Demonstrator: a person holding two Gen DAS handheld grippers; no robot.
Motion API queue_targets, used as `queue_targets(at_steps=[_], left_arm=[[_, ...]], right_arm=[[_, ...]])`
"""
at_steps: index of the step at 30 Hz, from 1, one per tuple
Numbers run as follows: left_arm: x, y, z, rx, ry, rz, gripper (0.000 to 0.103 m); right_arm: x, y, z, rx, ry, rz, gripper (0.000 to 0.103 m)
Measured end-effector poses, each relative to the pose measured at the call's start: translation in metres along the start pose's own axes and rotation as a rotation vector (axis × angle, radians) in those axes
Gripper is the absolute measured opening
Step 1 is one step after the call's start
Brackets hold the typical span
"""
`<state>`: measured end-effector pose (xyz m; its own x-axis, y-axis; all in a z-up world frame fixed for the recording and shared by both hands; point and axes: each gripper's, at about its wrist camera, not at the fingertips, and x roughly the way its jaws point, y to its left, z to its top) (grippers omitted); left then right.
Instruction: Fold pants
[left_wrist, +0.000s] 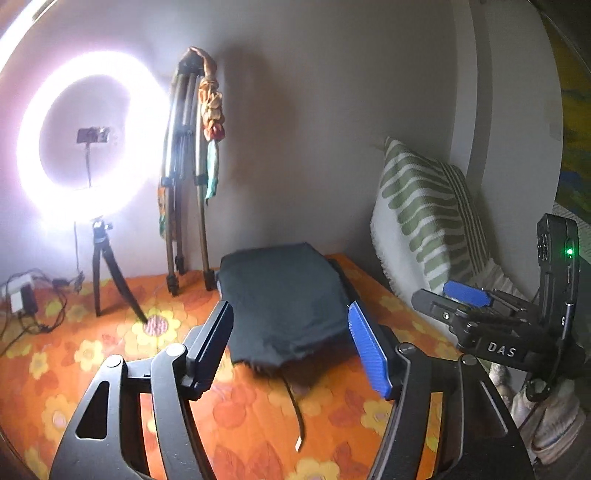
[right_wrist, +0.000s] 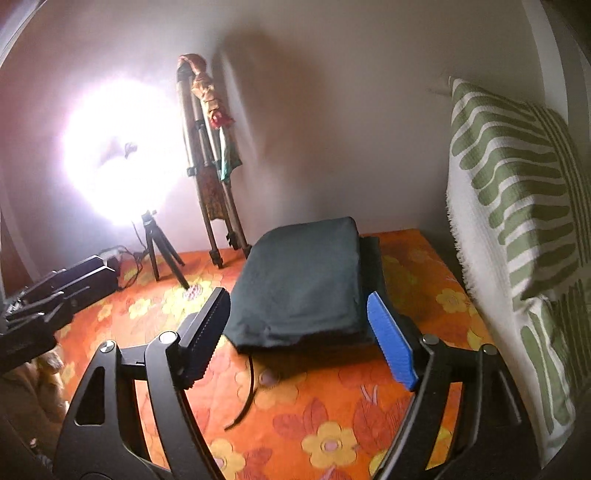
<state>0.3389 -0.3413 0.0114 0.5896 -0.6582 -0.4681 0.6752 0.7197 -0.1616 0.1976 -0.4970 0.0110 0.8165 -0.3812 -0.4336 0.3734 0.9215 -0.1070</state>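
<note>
The dark pants (left_wrist: 284, 302) lie folded in a compact rectangular stack on the orange flowered bedspread (left_wrist: 92, 369), close to the wall. A black drawstring (left_wrist: 297, 417) trails out from the near edge. My left gripper (left_wrist: 291, 347) is open and empty, just in front of the stack. The right gripper also shows in the left wrist view (left_wrist: 443, 295), to the right of the pants. In the right wrist view the pants (right_wrist: 303, 284) lie ahead of my right gripper (right_wrist: 299, 332), which is open and empty. The drawstring (right_wrist: 249, 391) curls toward me. The left gripper (right_wrist: 44, 302) shows at the left edge.
A lit ring light (left_wrist: 88, 136) on a small tripod stands at the back left, with cables and a charger (left_wrist: 22, 299) beside it. A folded tripod (left_wrist: 188, 177) with cloth tied on leans against the wall. A green striped pillow (right_wrist: 517, 221) stands at the right.
</note>
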Motion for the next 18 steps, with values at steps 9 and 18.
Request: queue_targets(at_steps=[9,18], left_arm=[[-0.036,-0.012,-0.034,-0.005,0.01,0.039,0.077],[-0.045,-0.019,-0.05,0.024,0.037,0.092,0.08]], right_arm=[[-0.041,0.015,-0.023,0.01,-0.053,-0.046,0.097],[-0.059,0.02,-0.042,0.001,-0.09,-0.099,0.103]])
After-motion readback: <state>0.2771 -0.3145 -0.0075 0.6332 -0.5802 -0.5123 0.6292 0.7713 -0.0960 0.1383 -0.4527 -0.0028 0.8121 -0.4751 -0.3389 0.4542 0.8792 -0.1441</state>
